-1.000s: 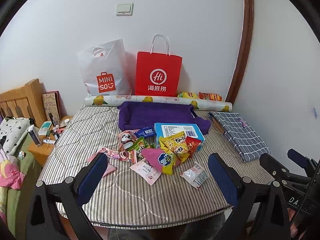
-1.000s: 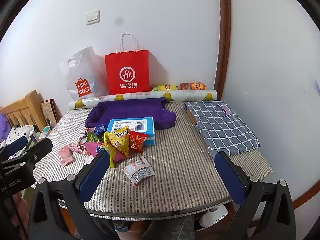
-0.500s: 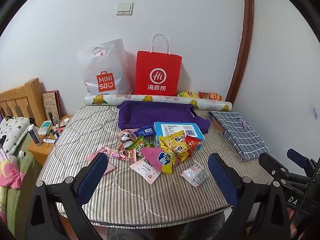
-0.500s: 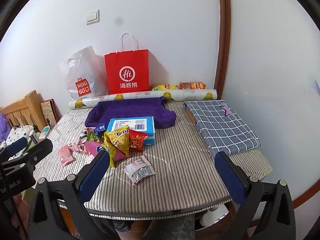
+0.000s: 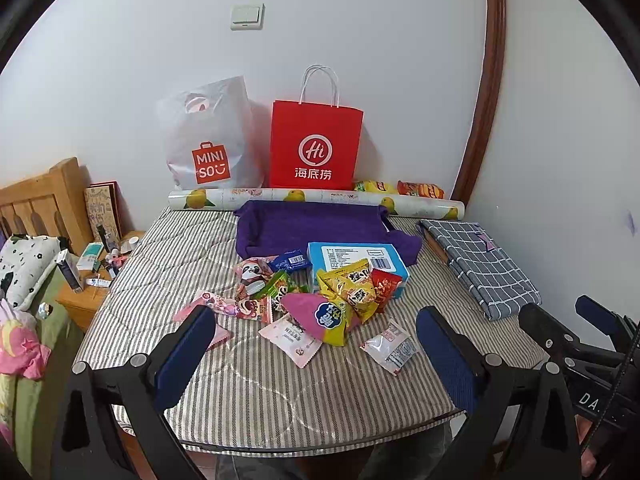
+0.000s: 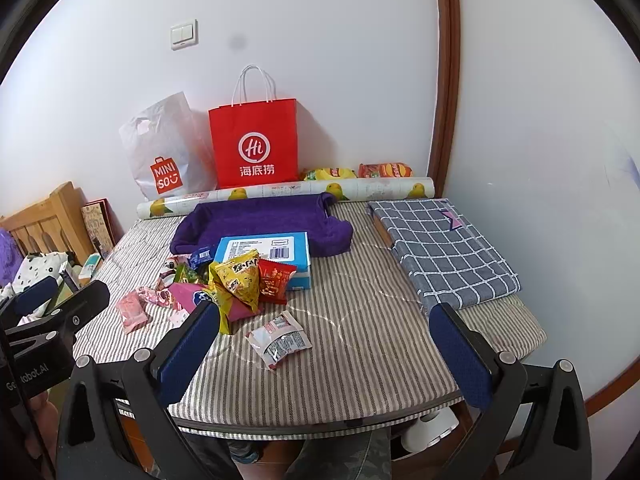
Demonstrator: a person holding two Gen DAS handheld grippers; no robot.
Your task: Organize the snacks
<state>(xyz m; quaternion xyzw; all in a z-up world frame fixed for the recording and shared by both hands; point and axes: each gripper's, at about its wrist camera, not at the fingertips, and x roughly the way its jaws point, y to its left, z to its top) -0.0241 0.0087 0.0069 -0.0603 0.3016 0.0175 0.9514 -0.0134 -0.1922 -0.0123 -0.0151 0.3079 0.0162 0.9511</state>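
A pile of snack packets lies mid-table: a yellow packet (image 5: 352, 286), a red packet (image 5: 385, 286), a pink and yellow packet (image 5: 320, 316), a blue box (image 5: 356, 258) and a clear white packet (image 5: 390, 346) nearest me. A purple fabric tray (image 5: 312, 226) sits behind them. My left gripper (image 5: 316, 330) is open and empty, above the table's front edge. My right gripper (image 6: 326, 328) is open and empty too, in front of the white packet (image 6: 280, 338) and yellow packet (image 6: 236, 280).
A red paper bag (image 5: 316, 146), a white Miniso bag (image 5: 210, 136) and a patterned roll (image 5: 316, 200) stand at the back by the wall. A folded checked cloth (image 6: 444, 248) lies at the right. A wooden headboard (image 5: 40, 200) and cluttered nightstand are left of the striped table (image 5: 280, 392).
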